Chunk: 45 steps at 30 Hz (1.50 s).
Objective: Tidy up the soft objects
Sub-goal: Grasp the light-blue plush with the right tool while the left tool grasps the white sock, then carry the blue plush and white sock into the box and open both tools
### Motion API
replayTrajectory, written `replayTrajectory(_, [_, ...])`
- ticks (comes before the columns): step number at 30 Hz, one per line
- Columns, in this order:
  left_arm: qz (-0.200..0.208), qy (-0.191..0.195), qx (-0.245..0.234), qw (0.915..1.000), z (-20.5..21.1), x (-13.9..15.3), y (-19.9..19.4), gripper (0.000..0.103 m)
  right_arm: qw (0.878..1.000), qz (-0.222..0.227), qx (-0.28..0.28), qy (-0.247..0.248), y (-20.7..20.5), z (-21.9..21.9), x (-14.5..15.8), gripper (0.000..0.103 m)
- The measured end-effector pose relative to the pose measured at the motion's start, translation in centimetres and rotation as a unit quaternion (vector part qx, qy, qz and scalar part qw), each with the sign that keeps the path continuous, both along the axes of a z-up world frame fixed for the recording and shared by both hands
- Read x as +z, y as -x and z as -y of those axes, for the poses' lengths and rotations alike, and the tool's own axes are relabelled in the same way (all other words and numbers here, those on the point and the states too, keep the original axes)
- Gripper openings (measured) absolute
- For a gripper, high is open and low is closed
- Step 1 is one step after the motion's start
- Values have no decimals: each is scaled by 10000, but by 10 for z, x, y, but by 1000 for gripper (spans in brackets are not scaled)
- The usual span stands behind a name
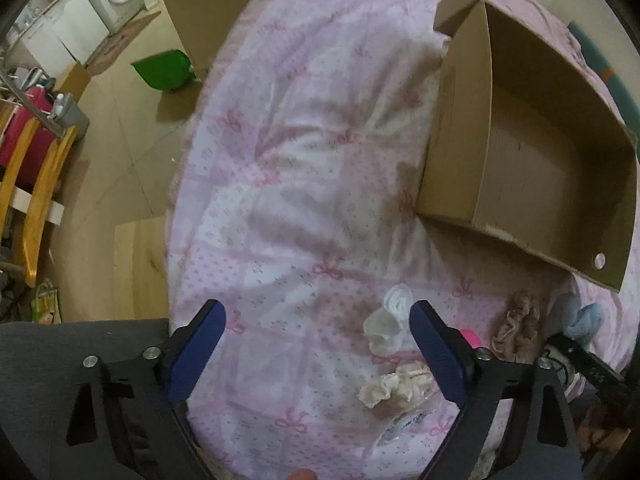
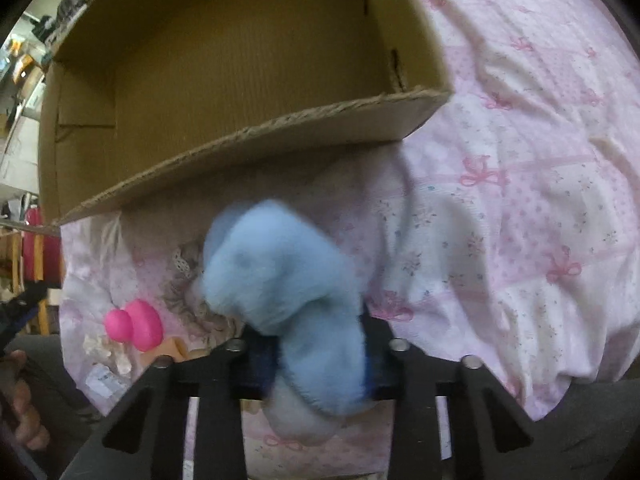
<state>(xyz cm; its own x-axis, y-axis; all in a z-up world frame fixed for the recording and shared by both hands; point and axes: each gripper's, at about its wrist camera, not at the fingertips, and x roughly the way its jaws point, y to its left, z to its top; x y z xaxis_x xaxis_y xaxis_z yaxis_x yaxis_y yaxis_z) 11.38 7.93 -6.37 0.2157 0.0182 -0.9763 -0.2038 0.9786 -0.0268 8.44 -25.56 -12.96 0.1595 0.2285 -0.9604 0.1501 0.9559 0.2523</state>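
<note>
Gripping a fluffy light-blue plush toy (image 2: 280, 280), right hand-held gripper (image 2: 316, 364) hangs over the bed (image 2: 520, 200) below the brown cardboard box (image 2: 240, 60); floppy plush may snag the rim. Left hand-held gripper (image 1: 316, 344) gapes, holding nothing.

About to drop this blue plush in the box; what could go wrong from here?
The blue plush bulges well past the right gripper, so it may snag the cardboard box's near flap. The box sits on a soft, rumpled quilt and could tip or slide if bumped.
</note>
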Motion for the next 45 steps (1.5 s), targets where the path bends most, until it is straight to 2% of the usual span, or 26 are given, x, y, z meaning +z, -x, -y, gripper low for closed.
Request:
replayTrajectory(3, [-272, 64, -105, 9996, 8, -12, -3, 88, 9998, 121, -83, -145, 6, 10, 12, 19])
replayTrajectory(6, [-585, 261, -32, 9979, 9, -26, -5, 88, 9970, 133, -133, -748, 14, 19, 20, 19])
replayTrajectory(10, [-660, 334, 32, 9973, 11, -35, -9, 88, 9917, 473, 19, -1193, 26, 22, 44, 19])
replayTrajectory(13, [-772, 487, -98, 9958, 20, -44, -14, 82, 9879, 708, 74, -1375, 35, 18, 51, 19])
replayTrajectory(16, [-860, 512, -186, 9948, 30, -57, -19, 74, 9874, 663, -6, -1434, 32, 21, 41, 19])
replayTrajectory(18, [-923, 605, -186, 9937, 34, -65, -20, 52, 9867, 614, -90, -1500, 29, 27, 40, 19])
replayTrajectory(19, [-978, 665, -189, 9928, 36, -70, -20, 47, 9866, 628, -109, -1503, 27, 32, 43, 19])
replayTrajectory(21, [-1058, 687, -252, 9917, 40, -75, -20, 30, 9867, 678, -107, -1473, 29, 29, 41, 19])
replayTrajectory(22, [-1058, 608, -300, 9921, 41, -74, -19, 25, 9863, 689, -106, -1496, 29, 33, 40, 19])
replayTrajectory(24, [-866, 581, -349, 9939, 40, -66, -20, 22, 9855, 727, -111, -1532, 35, 24, 45, 19])
replayTrajectory(33, [140, 500, -443, 9977, 32, -10, 4, 22, 9829, 1106, -63, -1474, 42, 27, 63, 19])
replayTrajectory(40, [498, 467, -424, 9968, 39, 25, 23, 22, 9822, 1352, -15, -1306, 53, 29, 85, 19])
replayTrajectory(45, [879, 372, -527, 9940, 47, 59, 28, 22, 9776, 1708, 165, -1221, 57, 23, 115, 19])
